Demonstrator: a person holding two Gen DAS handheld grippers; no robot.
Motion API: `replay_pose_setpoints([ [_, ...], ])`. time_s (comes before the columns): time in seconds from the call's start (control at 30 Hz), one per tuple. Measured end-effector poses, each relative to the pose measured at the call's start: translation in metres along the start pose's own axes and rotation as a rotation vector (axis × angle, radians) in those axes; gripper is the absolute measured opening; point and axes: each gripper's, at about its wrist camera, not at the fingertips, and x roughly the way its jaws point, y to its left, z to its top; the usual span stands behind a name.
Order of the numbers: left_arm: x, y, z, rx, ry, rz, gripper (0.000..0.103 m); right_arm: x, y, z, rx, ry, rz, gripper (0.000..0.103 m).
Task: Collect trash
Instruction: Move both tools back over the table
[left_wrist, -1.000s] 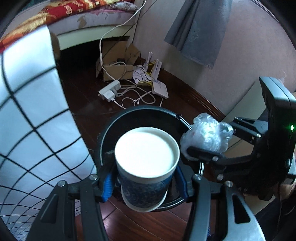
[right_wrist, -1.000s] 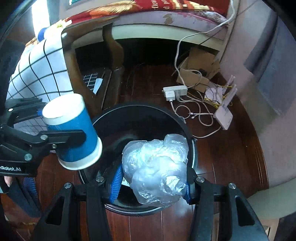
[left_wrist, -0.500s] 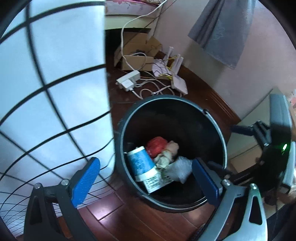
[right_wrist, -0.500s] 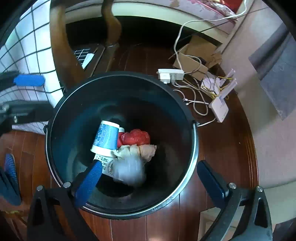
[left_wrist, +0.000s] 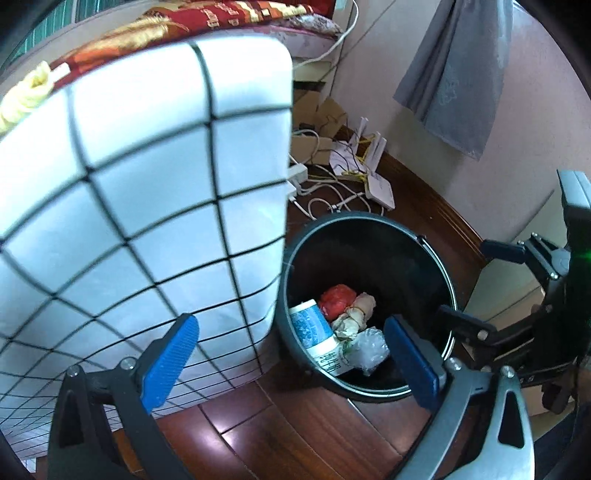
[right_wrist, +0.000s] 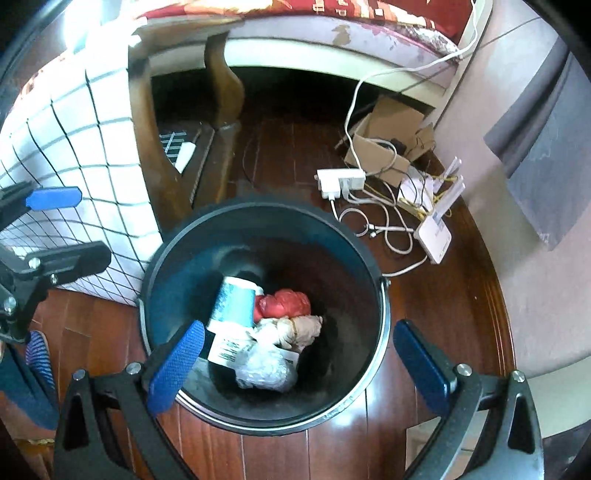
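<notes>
Both cup (right_wrist: 236, 301) and bag (right_wrist: 266, 369) binned, below empty fingers (right_wrist: 176, 373).

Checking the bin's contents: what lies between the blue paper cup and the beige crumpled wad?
A red crumpled bag sits between the blue paper cup and the beige wad, touching both; clearest in the right wrist view.

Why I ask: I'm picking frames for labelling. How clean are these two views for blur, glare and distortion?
Left wrist: checked cloth close and soft, bin contents sharp. Right wrist: sharp, window glare on the floor. Both: strong fisheye bending, dark corners.
</notes>
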Motion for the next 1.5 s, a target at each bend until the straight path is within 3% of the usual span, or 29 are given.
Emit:
replay_pose_setpoints([
  [0.13,-0.02,0.007,-0.001,0.0,-0.005,0.041,0.101,-0.02,0.005,0.012,0.002,-0.047,0.011,0.103],
  [0.5,-0.095,0.03,0.016,-0.021,-0.187,0.106,0.101,-0.084,0.026,0.052,0.015,-0.222,0.065,0.103],
  [0.8,-0.135,0.085,0.018,-0.093,-0.284,0.208,0.101,-0.113,0.065,0.093,-0.024,-0.377,0.106,0.103],
  [1.13,-0.174,0.186,0.0,-0.259,-0.325,0.333,0.101,-0.119,0.162,0.167,-0.134,-0.423,0.257,0.103],
  [1.3,-0.192,0.234,-0.008,-0.341,-0.353,0.379,0.099,-0.118,0.214,0.206,-0.192,-0.448,0.283,0.103],
  [1.5,-0.188,0.271,-0.003,-0.368,-0.35,0.417,0.096,-0.098,0.232,0.236,-0.198,-0.429,0.28,0.103],
])
